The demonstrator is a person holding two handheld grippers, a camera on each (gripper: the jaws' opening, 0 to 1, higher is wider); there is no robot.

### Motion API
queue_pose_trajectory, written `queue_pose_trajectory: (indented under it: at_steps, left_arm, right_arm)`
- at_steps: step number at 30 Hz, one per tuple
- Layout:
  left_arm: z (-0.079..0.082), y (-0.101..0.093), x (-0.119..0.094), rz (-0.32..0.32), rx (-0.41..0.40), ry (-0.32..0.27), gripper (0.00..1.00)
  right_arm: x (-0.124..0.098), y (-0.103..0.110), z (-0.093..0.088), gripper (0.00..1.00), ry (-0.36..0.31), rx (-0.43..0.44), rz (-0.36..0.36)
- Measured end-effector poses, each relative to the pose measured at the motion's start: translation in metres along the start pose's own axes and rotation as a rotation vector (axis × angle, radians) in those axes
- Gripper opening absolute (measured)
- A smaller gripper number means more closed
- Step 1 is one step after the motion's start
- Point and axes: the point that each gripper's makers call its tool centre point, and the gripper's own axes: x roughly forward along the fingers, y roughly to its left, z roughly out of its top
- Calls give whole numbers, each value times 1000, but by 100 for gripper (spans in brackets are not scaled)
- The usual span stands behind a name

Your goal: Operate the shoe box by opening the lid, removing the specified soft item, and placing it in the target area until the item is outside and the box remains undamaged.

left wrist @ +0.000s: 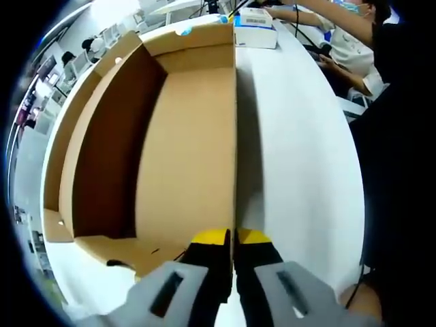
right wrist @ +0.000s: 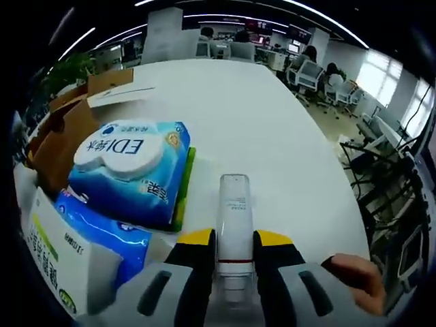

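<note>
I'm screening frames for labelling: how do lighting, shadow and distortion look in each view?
Left gripper view: even light, the box wall casts a soft shadow on the white table; fisheye bends the box edges. Right gripper view: ceiling strips glare overhead, the white tube is bright, the wipes pack sharp, the edges curved.

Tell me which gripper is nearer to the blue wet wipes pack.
Right. The right gripper, shut on a white tube, sits just beside the blue wet wipes pack. The left gripper pinches the cardboard box wall; that view shows no pack.

Matt brown cardboard shoe box (left wrist: 184, 136), smooth white table (left wrist: 300, 150), glossy plastic wipes pack (right wrist: 133, 170)
</note>
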Motion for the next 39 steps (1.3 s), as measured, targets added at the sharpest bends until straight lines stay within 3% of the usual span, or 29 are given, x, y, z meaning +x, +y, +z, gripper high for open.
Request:
queue_pose_trajectory:
  at_steps: [5, 8, 17, 27, 33, 39]
  left_arm:
    - [0, -1, 0, 1, 0, 0, 2]
    - [0, -1, 0, 1, 0, 0, 2]
    - [0, -1, 0, 1, 0, -2, 2]
    - [0, 0, 0, 2, -2, -1, 2]
    - [1, 0, 0, 4, 2, -2, 2]
    - [0, 0, 0, 5, 2, -2, 2]
  right_arm:
    - [-5, 11, 4, 27, -2, -20, 24]
    - [-9, 10, 10, 32, -13, -36, 11]
    - [-26, 15, 25, 33, -44, -55, -10]
    - [-71, 30, 83, 34, -144, -96, -26]
    - [-97, 61, 130, 36, -222, -168, -19]
    - [-101, 84, 167, 44, -254, -197, 3]
